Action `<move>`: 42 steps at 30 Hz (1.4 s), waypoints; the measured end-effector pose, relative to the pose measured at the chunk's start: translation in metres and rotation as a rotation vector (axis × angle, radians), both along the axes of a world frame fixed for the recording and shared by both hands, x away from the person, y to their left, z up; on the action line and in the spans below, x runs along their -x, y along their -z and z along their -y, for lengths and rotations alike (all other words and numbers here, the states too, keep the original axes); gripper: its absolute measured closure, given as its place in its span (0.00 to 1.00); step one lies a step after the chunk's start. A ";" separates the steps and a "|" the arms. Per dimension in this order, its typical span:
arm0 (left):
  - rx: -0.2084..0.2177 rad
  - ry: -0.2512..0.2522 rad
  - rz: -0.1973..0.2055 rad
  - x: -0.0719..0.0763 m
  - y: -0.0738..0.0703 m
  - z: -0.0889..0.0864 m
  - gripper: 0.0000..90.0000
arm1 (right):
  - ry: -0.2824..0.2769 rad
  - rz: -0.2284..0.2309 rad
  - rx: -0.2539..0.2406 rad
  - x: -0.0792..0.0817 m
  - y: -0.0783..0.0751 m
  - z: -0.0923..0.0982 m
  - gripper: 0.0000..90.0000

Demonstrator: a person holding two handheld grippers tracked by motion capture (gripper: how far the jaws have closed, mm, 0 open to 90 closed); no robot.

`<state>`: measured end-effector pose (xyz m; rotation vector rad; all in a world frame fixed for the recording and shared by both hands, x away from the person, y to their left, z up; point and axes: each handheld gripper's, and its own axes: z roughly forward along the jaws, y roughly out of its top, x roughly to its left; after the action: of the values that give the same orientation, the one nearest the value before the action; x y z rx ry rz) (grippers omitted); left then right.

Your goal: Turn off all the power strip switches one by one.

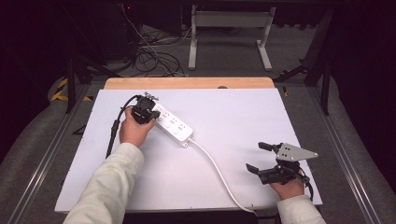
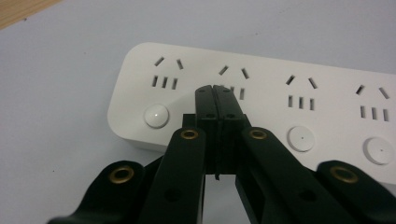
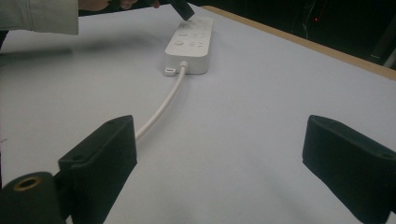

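Nearest the high camera, two pale sleeves come in from the bottom edge, one hand on each tool. The right gripper (image 1: pixel 261 156) rests low on the white table (image 1: pixel 233 116) at about four o'clock, close to the right and near edges; its jaws stand wide apart with bare tabletop between them and nothing held. From there the white power strip (image 3: pixel 189 39) lies well away at about eleven o'clock, its white cord (image 3: pixel 161 105) running back toward the near edge and passing just beside the right gripper's left jaw. The left gripper (image 2: pixel 216 95) sits at about ten o'clock of the table, its jaws pressed fully together on nothing, tips poised over the second socket group from the strip's rounded end, just above the row of round switch buttons (image 2: pixel 156 115); whether the tips touch the plastic I cannot tell. The strip lies diagonally, left of centre, clear of every edge. Open white surface spreads across the middle and the far right; a wooden strip (image 1: pixel 187 83) borders the far edge.
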<state>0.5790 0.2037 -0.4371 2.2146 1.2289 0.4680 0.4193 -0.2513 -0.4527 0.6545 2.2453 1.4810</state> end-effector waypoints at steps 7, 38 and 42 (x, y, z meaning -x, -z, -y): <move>0.038 0.015 -0.040 -0.003 0.005 -0.001 1.00 | -0.001 -0.004 -0.001 0.000 0.000 0.000 0.12; 0.023 0.028 -0.019 -0.001 0.010 0.004 1.00 | -0.010 0.000 -0.002 0.001 0.000 0.000 0.12; 0.066 0.025 -0.035 -0.002 0.010 -0.001 1.00 | -0.011 0.002 -0.003 0.001 0.000 0.000 0.12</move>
<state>0.5812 0.2048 -0.4474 2.1886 1.2153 0.3752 0.4180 -0.2513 -0.4523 0.6417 2.2492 1.4900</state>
